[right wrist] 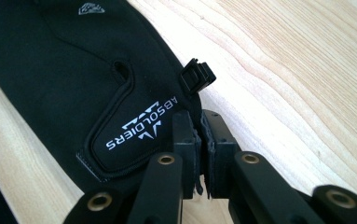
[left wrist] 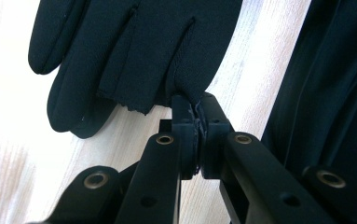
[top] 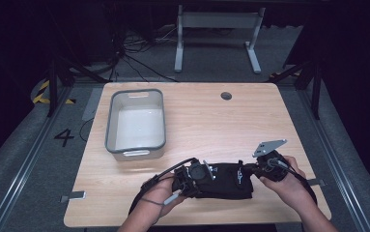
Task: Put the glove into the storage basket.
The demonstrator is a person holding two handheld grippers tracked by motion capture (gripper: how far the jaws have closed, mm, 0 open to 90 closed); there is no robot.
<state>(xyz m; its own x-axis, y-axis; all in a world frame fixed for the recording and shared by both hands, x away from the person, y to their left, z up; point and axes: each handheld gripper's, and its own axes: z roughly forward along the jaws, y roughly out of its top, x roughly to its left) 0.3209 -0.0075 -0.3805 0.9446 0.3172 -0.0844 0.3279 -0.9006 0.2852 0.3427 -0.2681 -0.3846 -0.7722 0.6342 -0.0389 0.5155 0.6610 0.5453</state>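
The left gripper [left wrist: 197, 135] and the right gripper [right wrist: 199, 154] are both squeezed tight on a soft black fabric glove [top: 226, 180]. The glove is near the front edge of the light wooden table [top: 206, 116], with a white plastic tub with a grey rim [top: 136, 123] behind it.

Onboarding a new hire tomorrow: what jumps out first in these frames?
The black glove at the near edge of the wooden table, stretched between both grippers: the left gripper is shut on a fingertip and the right gripper on the cuff edge, by the white ABSOLIDIERS lettering. Next, the grey-rimmed white tub, empty, at the table's far left.
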